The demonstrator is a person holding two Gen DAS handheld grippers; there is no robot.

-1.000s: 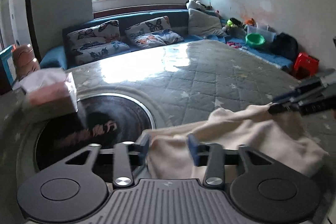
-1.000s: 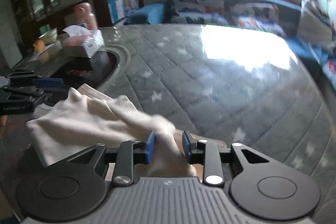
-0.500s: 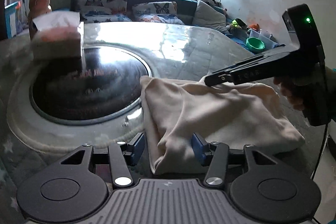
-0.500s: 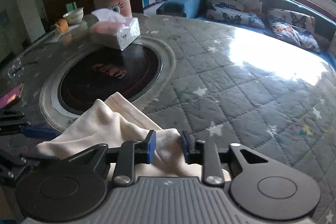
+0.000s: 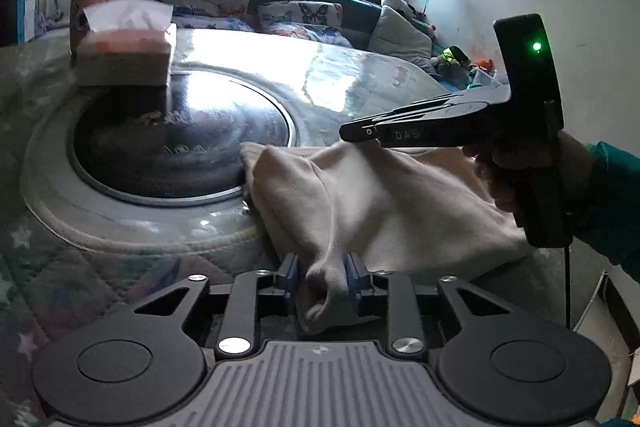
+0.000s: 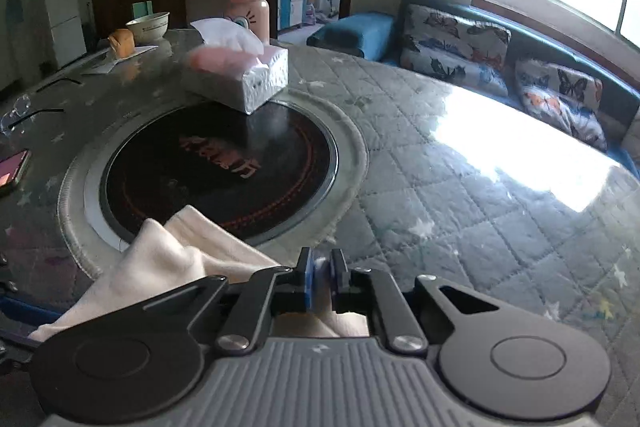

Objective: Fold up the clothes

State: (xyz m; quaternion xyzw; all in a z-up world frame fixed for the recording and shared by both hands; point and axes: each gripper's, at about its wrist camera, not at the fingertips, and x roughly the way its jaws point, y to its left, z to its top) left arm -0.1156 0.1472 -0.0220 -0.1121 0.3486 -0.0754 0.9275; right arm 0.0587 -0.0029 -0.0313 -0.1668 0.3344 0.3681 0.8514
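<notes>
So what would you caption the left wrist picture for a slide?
Left gripper pinches a bunched edge of the cream garment beside the table's black round inset, right gripper above it.

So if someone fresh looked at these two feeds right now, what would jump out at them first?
Probably the cream garment, bunched at the near edge of the quilted table, with the left gripper pinching a fold of it. Next, the right gripper, held by a hand just above the cloth. Behind sit the glossy black round inset and a tissue box at its far rim.
</notes>
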